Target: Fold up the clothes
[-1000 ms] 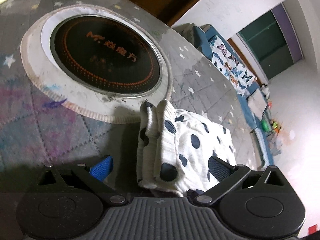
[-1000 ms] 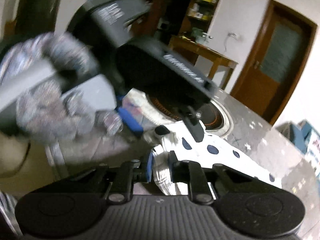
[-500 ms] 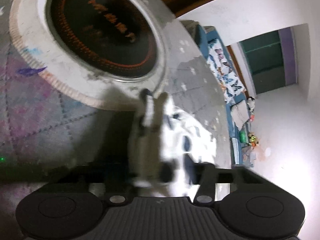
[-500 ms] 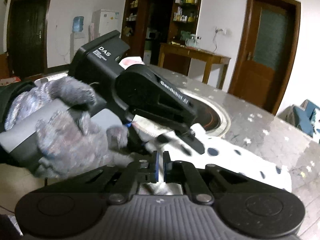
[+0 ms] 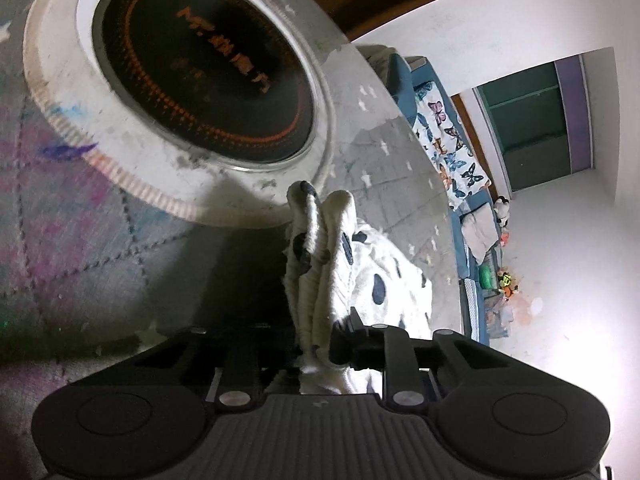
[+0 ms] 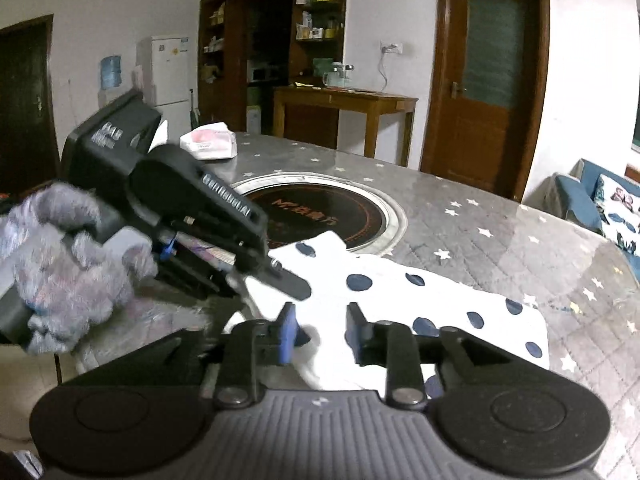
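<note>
The left hand-held gripper (image 5: pixel 316 344) is pinching a bunched edge of the white polka-dot garment (image 6: pixel 404 292), with several layers of fabric gathered upright between its fingers. The rest of the cloth trails away ahead and to its right across the worktop (image 6: pixel 500 236). Over on the other side, the right hand-held gripper (image 6: pixel 320 332) has its jaws spread, with the near edge of the garment lying flat just in front of them and nothing gripped. The fabric looks soft, light and limp, with a ribbed or crinkled weave. It should drape and sag from any pinch and won't hold a crease by itself. The best hold, I'd say, is a corner or hem, layers together. The round inset hob (image 5: pixel 204 76) sits just beyond the cloth.
</note>
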`<state>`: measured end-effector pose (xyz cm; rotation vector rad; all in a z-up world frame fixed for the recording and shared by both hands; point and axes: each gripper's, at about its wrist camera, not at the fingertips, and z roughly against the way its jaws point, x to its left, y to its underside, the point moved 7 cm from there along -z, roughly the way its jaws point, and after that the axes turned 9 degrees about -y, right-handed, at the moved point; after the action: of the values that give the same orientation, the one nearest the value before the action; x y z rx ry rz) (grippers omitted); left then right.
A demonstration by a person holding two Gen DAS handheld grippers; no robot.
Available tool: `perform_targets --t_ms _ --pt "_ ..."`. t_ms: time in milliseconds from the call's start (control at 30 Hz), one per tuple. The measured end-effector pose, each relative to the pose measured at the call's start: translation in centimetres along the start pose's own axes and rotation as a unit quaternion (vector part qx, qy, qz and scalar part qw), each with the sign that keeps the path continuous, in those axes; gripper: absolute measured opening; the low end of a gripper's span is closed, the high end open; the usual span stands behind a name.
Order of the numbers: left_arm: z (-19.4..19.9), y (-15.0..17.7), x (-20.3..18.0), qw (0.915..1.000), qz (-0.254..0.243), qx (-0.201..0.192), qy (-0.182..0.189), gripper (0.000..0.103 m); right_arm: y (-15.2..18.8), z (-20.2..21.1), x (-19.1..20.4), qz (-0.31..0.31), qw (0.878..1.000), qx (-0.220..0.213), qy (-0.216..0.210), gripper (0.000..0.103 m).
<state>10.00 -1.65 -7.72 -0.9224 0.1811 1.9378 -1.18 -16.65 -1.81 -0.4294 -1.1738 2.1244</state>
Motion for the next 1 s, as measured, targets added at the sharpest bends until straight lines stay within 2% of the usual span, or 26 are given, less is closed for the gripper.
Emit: perform_targets --t_ms 67,133,200,433,567,667,833,900,1000 --pt "0.3 -0.1 -0.5 1.0000 -0.004 -0.004 0.002 0.024 0.2 0.0 0.9 0.019 1.000 0.004 -0.009 0.046" --pt "0.6 -0.3 -0.9 0.9999 -0.008 -0.007 0.003 0.023 0.5 -0.1 2.0 0.048 0.999 0.008 -0.010 0.048" --pt "0.8 -0.4 -1.2 0.9999 -0.012 -0.010 0.004 0.023 0.4 -0.3 2.1 0.049 0.999 0.005 -0.007 0.050" --pt "1.7 -0.6 -1.9 0.9989 -0.038 -0.029 0.005 0.020 0.4 0.3 -2.3 -0.036 0.999 -0.015 0.023 0.052" --pt "1.8 -0.8 -2.5 0.9969 -0.063 -0.047 -0.007 0.020 1.1 0.8 -4.9 -0.077 0.996 -0.016 0.045 0.053" --pt "1.3 -0.7 -1.9 0.9976 -0.054 -0.039 -0.015 0.020 1.6 0.8 -5.4 -0.094 0.995 -0.011 0.043 0.053" --pt "1.1 -0.9 -1.8 0.9986 -0.040 -0.029 -0.019 0.020 1.3 0.2 -0.5 -0.006 1.000 0.000 0.000 0.061" --pt "1.2 -0.9 -2.1 0.9986 -0.040 -0.028 -0.018 0.020 1.4 -0.5 1.6 0.038 0.999 0.006 -0.010 0.061" --pt "1.0 -0.9 -2.3 0.9992 -0.031 -0.021 -0.017 0.020 1.6 -2.1 4.7 0.109 0.994 0.017 -0.011 0.068"
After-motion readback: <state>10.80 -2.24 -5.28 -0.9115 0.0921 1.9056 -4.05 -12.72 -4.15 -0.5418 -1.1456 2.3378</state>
